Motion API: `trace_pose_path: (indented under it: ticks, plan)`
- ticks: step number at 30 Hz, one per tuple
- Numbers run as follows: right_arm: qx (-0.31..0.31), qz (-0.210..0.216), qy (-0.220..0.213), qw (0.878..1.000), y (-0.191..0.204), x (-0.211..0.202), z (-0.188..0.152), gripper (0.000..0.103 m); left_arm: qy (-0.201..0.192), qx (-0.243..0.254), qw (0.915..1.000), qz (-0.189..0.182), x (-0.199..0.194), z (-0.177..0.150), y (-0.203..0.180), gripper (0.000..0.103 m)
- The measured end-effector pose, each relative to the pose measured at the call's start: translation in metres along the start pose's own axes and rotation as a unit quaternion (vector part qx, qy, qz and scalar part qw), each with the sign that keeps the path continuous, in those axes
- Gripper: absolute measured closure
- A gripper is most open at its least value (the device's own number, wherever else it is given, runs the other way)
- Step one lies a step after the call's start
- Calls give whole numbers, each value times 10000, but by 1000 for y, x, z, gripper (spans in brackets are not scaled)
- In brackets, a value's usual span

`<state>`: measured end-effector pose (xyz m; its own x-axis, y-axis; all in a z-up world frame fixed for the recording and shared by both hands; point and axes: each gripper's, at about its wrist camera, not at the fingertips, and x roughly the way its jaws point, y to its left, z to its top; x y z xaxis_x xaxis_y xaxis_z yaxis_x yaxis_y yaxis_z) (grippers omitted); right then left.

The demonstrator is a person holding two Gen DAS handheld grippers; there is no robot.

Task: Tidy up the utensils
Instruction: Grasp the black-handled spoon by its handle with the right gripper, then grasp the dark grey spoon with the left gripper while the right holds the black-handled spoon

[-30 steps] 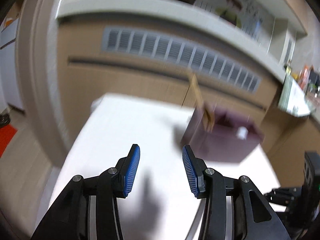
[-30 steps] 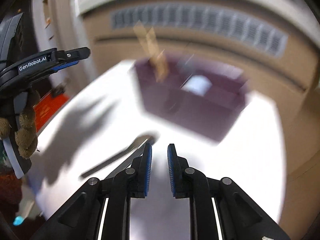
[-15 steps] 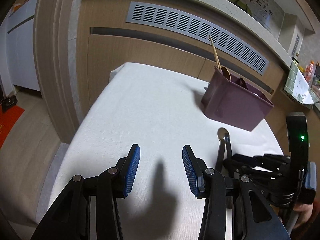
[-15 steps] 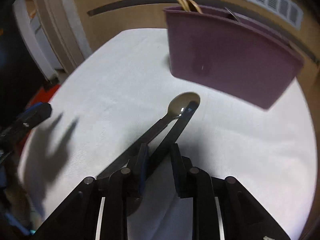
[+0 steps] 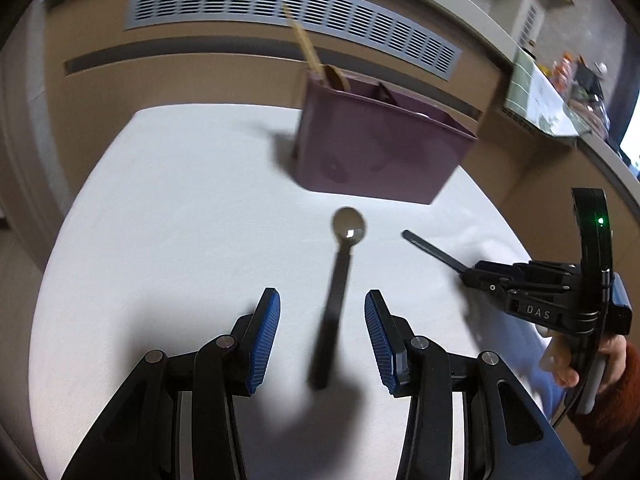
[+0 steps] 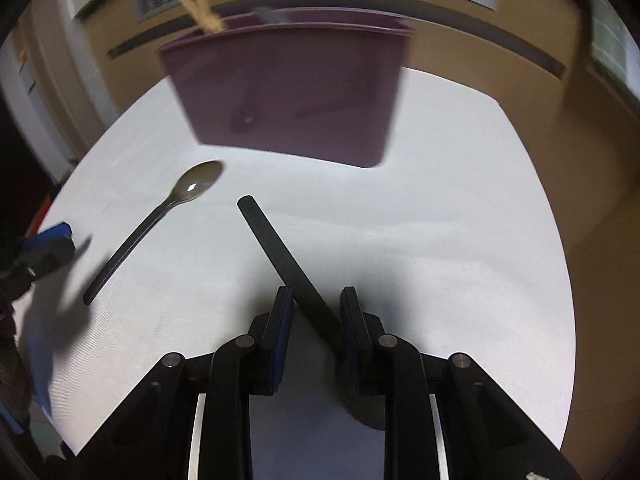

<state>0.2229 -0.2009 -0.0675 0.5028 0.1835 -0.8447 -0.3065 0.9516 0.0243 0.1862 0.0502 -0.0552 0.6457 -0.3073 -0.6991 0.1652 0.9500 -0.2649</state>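
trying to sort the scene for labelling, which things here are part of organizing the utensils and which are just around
Part of the job:
- spoon on the table
- black utensil between the right gripper fingers
- purple holder
- wooden utensils in the holder
- left gripper

Just around:
- white table
- wall vent
- counter clutter

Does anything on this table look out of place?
Yes. A spoon lies loose on the white table in front of the purple bin, and the right gripper straddles a second dark utensil handle, while others stand inside.

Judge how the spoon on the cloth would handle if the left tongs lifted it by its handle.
The spoon looks rigid, so it likely won't flex. Its thin, flat handle lies flush on the cloth, probably awkward to get under. The bowl end may droop if gripped far back.
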Motion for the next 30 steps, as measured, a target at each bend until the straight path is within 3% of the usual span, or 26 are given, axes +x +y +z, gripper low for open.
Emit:
trace_pose_path:
  ticks: [3,10,12,14,20,25,30]
  plan:
    - [-290,150,-35,9995,-4,0,0,77,98,88,9999,-14,5,3,-7,58]
    - [-1421,360,-93,9892,26,18,23,77,329,187,9991,174,17,6,-14,58]
    - [-1338,523,-14,9896,26,23,32,90,374,255,9987,222,19,7,-17,58]
    - [-1256,641,4,9900,27,22,36,93,413,305,9984,243,22,9,-19,58]
    - [-429,1018,-352,9933,3,3,33,93,535,444,9972,262,30,11,-28,58]
    - [233,1041,-675,9920,-27,-18,26,93,569,503,9969,221,34,12,-34,58]
    - [341,853,-864,9920,-35,-32,13,93,538,620,9965,150,39,21,-36,58]
